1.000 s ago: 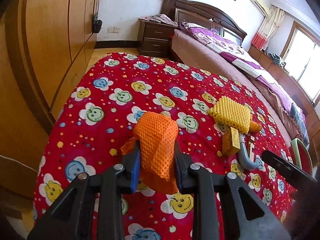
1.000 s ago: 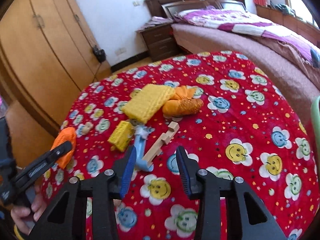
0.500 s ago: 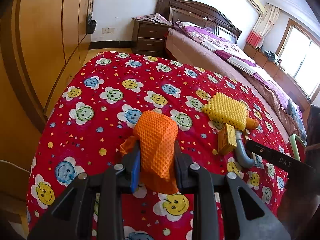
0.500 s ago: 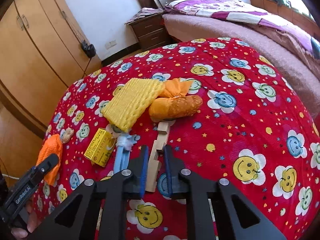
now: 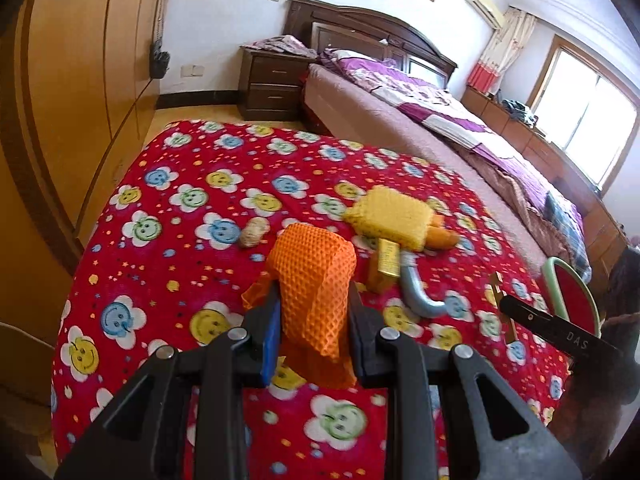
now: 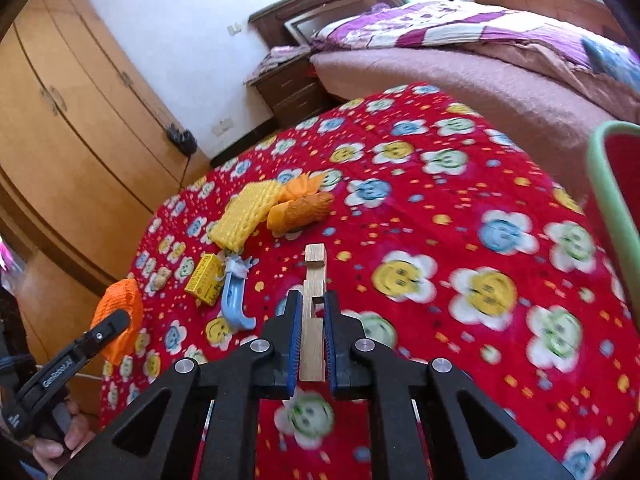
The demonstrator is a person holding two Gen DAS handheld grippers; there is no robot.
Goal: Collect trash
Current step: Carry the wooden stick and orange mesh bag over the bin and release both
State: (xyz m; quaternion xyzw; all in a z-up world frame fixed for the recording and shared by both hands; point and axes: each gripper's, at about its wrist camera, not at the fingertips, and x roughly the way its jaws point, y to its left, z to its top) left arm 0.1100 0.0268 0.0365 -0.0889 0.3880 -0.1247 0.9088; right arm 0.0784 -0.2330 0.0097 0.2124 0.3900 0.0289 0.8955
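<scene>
left hand-held gripper [image 5: 312, 320]: clamped on the orange net [image 5: 316, 280], held above the cloth [image 5: 168, 184]
right hand-held gripper [image 6: 311, 320]: closed tight on a wood piece [image 6: 314, 300] that juts forward between the pads
worktop: red smiley-flower cloth; yellow net [image 6: 246, 216], bread roll [image 6: 300, 210], yellow box [image 6: 205, 278], blue hook [image 6: 236, 300] lie clustered; peanut [image 5: 254, 232] apart
right edge: green-rimmed red bin [image 6: 618, 208]

left gripper [image 5: 314, 314]: clamped on a crumpled orange foam net [image 5: 316, 280]
table: red smiley-flower cloth [image 5: 192, 264], yellow foam net [image 5: 394, 218] further back
</scene>
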